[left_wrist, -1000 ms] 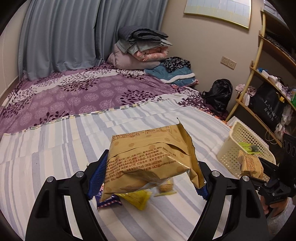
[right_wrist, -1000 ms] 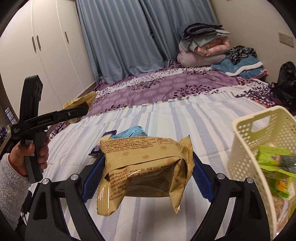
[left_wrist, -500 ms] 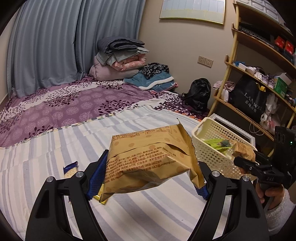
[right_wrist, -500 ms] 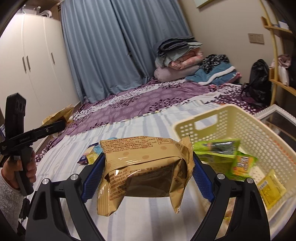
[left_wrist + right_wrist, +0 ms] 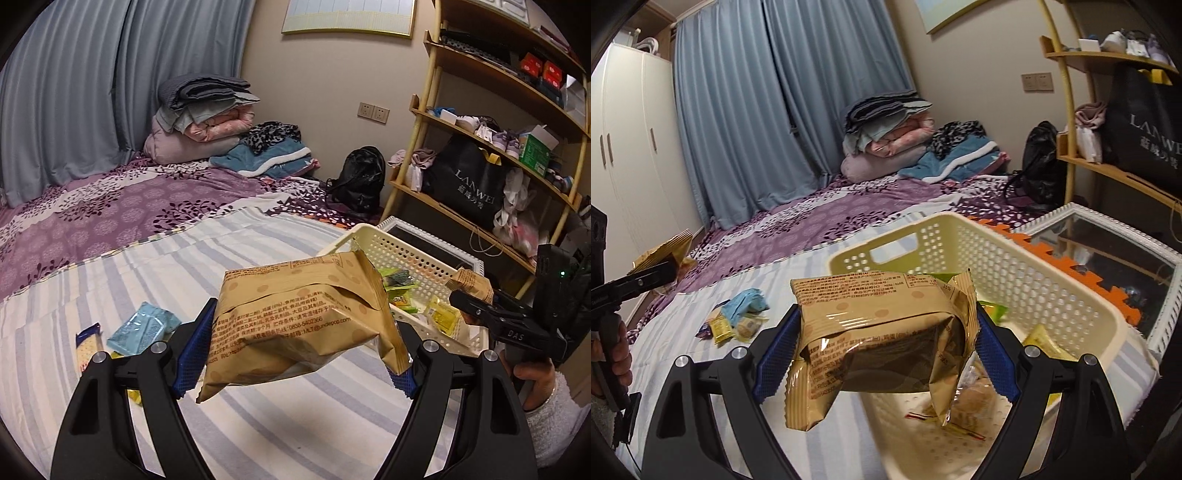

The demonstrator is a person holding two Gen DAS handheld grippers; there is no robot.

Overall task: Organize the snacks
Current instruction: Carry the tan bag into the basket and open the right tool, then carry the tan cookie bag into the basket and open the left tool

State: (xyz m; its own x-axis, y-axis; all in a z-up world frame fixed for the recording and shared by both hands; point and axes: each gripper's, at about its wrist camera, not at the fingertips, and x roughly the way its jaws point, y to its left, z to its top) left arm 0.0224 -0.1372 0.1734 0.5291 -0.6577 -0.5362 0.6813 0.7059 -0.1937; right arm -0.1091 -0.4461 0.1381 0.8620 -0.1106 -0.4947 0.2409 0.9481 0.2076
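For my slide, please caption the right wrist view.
Right gripper holds a tan snack bag at the cream basket's rim.

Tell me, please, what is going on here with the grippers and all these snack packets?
A person is sorting snacks on a bed, with a handheld gripper in each hand. The left gripper is clamped on a tan snack bag, and the right gripper holds another tan bag at the rim of the cream basket, which already contains packets. A few small snacks lie on the striped sheet.

A striped bed (image 5: 258, 424) carries a cream basket (image 5: 1052, 295) and scattered snack packets (image 5: 738, 317).
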